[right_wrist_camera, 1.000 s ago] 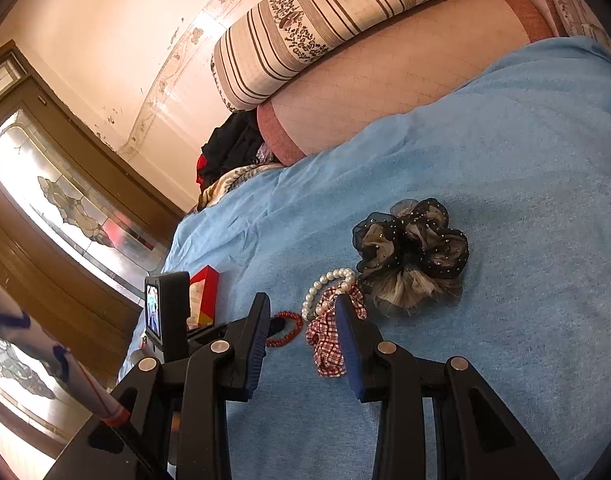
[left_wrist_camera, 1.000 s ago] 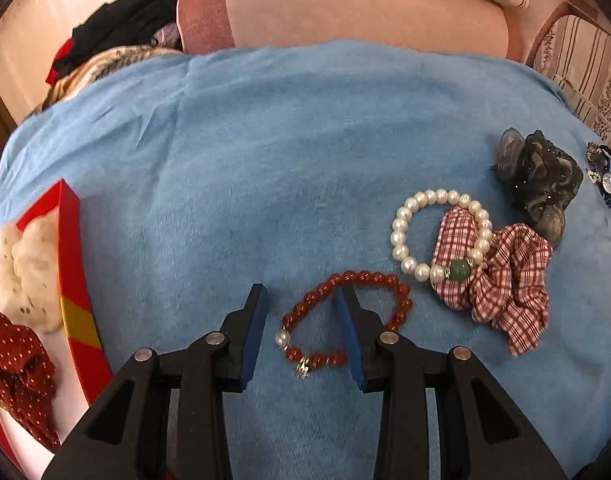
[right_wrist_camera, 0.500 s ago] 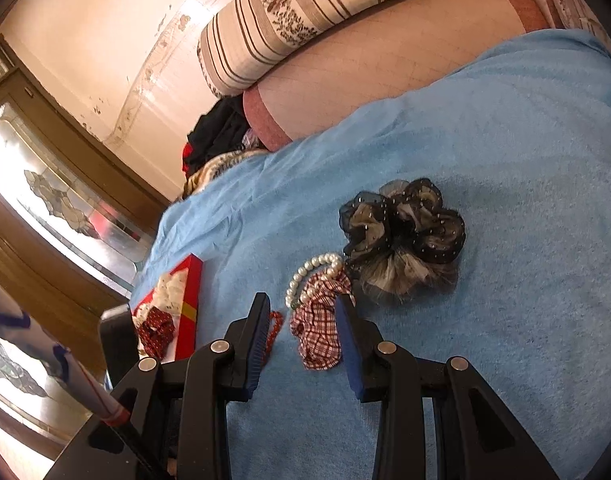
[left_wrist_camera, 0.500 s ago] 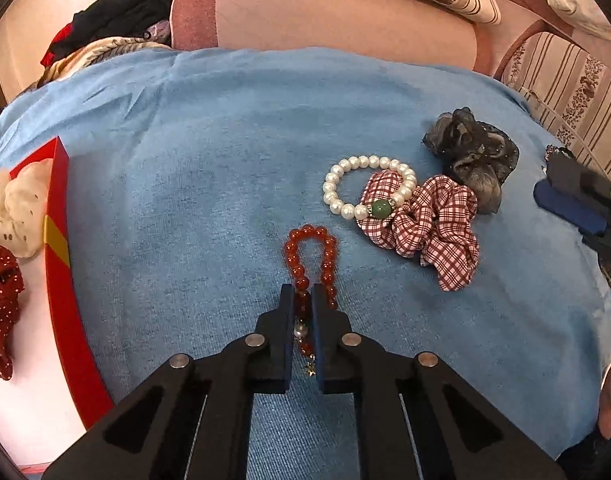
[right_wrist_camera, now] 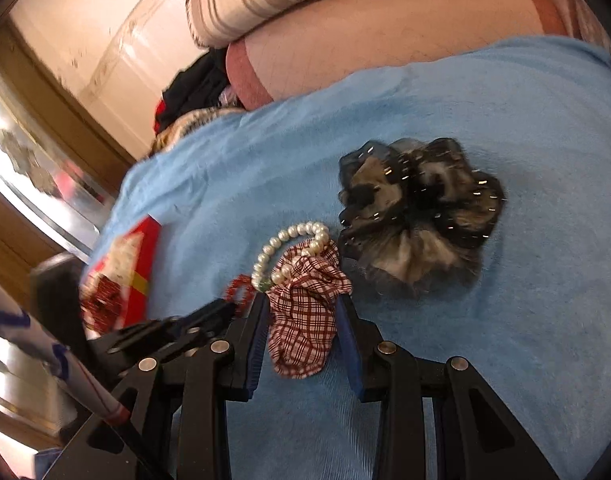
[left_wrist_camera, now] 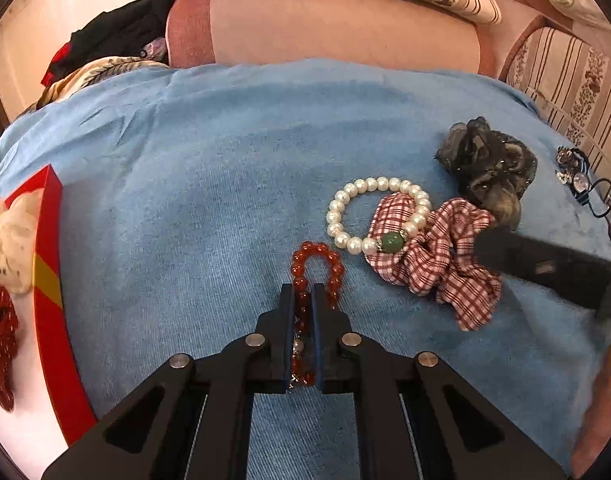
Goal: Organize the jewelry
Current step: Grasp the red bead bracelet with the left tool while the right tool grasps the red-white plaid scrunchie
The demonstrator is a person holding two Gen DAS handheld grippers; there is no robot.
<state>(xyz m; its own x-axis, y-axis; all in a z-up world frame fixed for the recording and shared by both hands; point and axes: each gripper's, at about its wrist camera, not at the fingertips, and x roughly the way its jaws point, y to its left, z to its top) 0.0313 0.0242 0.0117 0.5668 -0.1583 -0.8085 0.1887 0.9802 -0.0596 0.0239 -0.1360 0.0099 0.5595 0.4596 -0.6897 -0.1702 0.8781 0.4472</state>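
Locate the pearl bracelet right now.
In the left wrist view the pearl bracelet lies on the blue cloth right of centre, its right side draped over the plaid scrunchie, just beyond the red bead bracelet.

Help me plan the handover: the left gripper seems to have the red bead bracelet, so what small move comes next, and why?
Probably lift it. The left gripper is shut on the red bead bracelet, whose loop lies on the blue cloth. Raising it first should free it before carrying it to the red box at the left.
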